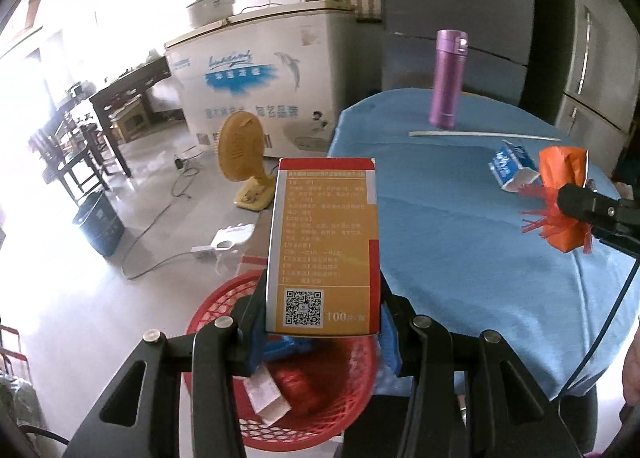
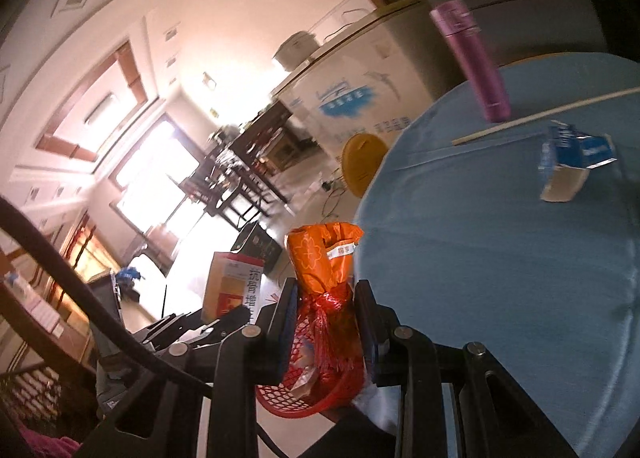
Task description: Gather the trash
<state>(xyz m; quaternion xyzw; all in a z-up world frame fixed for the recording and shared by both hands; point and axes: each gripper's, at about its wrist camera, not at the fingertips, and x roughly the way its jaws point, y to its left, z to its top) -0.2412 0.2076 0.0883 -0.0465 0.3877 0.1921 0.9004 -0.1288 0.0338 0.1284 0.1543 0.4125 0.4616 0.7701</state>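
Note:
My left gripper (image 1: 322,318) is shut on an orange and red medicine box (image 1: 326,246), held upright above a red mesh basket (image 1: 224,306) that holds a white carton and other scraps. My right gripper (image 2: 326,306) is shut on an orange wrapper with red fringe (image 2: 324,262), held over the basket's edge (image 2: 304,398) beside the table. In the left wrist view that wrapper (image 1: 560,194) sits in the right gripper (image 1: 568,200) at the right. A torn blue and white carton (image 1: 514,170) lies on the blue tablecloth (image 1: 460,226); it also shows in the right wrist view (image 2: 572,162).
A purple flask (image 1: 447,78) stands at the table's far side with a white stick (image 1: 484,135) lying in front of it. On the floor are a yellow fan (image 1: 242,156), a dark bin (image 1: 98,224), cables and a white chest freezer (image 1: 260,74). A grey fridge (image 1: 460,14) stands behind.

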